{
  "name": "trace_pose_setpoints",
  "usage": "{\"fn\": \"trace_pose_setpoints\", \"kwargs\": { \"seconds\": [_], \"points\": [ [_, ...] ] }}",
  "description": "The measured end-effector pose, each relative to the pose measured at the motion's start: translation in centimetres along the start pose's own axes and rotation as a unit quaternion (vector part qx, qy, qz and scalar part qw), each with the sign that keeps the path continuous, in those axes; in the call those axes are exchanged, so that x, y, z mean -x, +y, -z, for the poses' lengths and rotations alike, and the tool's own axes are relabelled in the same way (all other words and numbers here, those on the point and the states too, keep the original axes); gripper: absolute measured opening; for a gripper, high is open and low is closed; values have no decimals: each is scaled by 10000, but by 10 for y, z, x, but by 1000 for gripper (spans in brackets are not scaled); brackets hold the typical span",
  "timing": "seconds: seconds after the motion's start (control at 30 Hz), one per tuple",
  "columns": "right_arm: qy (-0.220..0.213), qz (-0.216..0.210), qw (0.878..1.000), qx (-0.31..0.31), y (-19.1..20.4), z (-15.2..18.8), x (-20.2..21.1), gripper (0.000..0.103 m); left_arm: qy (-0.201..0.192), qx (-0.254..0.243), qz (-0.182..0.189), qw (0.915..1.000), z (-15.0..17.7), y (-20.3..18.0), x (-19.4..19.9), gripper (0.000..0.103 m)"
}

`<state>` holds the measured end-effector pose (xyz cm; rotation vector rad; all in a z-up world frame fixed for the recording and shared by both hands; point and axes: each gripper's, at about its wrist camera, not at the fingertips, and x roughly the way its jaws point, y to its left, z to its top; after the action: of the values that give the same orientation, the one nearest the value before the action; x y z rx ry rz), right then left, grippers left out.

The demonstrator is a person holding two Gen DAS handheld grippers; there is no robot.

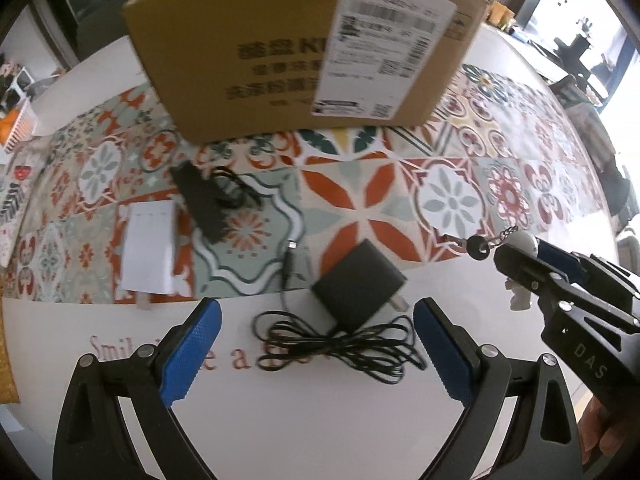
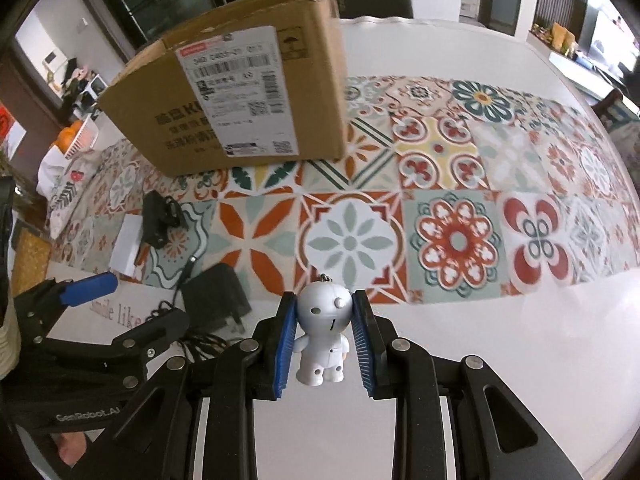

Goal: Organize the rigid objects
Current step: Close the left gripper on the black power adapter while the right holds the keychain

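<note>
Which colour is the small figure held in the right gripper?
White figure, seen best in the right wrist view, in the right gripper.

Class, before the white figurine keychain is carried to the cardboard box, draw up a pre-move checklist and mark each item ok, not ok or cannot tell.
1. Right gripper grips the white figurine: ok, both pads press on its head.
2. Key and chain free of other things: ok, they stick out beyond the fingers, apart from the charger.
3. Left gripper out of the way: ok, open and empty, low over the black charger and its cable.
4. Cardboard box open on top: cannot tell, only a raised flap shows.
5. Room inside the box: cannot tell, the inside is hidden.
</note>
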<state>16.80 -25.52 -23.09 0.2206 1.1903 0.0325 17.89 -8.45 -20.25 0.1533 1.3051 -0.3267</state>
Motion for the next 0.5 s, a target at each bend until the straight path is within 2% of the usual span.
{"fn": "trace_pose_setpoints", "kwargs": {
  "seconds": [0.17,0.33,0.5],
  "points": [
    [77,68,9998,-158,-12,7,-3,28,198,-49,238,9995,-3,-11,-19,93],
    [117,115,9996,-230,-18,8,-7,28,362,-88,248,9990,-3,-19,-37,85],
    [186,118,9994,-259,-18,7,-12,28,478,-130,189,9986,-5,-22,-48,83]
  ]
}}
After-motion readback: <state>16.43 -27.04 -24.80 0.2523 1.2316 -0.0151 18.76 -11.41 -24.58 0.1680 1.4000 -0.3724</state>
